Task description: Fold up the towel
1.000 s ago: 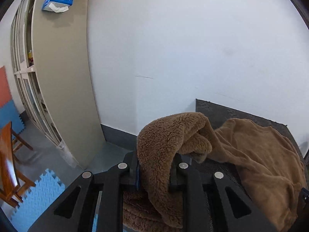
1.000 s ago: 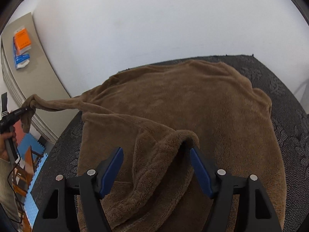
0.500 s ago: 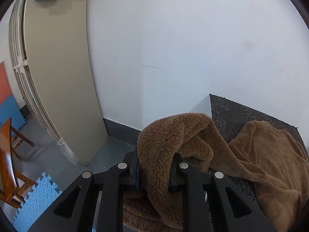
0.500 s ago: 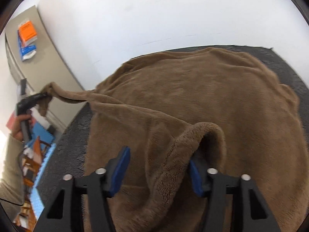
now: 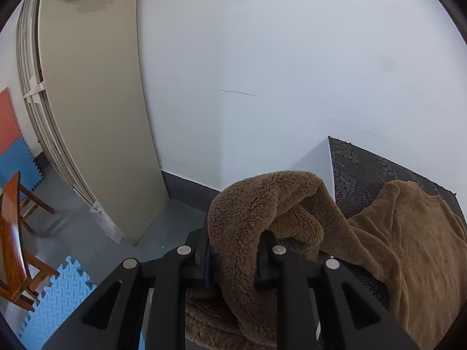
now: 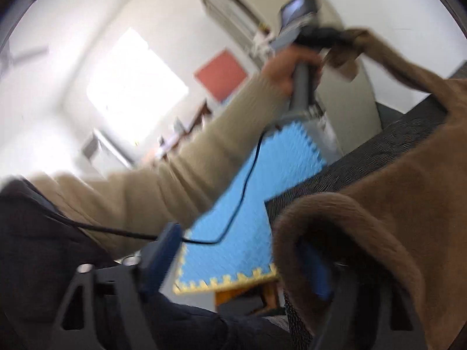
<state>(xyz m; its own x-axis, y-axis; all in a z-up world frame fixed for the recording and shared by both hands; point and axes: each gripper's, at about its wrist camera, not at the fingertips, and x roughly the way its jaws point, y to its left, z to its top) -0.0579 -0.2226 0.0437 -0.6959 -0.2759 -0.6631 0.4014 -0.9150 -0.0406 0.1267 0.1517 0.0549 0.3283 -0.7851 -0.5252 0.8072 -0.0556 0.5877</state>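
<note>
While the left gripper (image 5: 233, 258) stays clamped on a bunched corner of the brown towel (image 5: 408, 248), the right gripper (image 6: 233, 265) is blurred. Its jaws are opening, with a towel fold draped over one finger (image 6: 316, 271).

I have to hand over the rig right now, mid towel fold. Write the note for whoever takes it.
Left gripper: clamped on a bunched corner of the brown towel, raised off the table edge; jaws easing open.
Right gripper: jaws opening, wide apart; a towel edge drapes over one finger, not pinched. That view is blurred.
Towel: the rest lies rumpled on the dark patterned table.
Done: one corner secured.
Left: regrip the second corner, spread the towel flat, make the folds.
</note>
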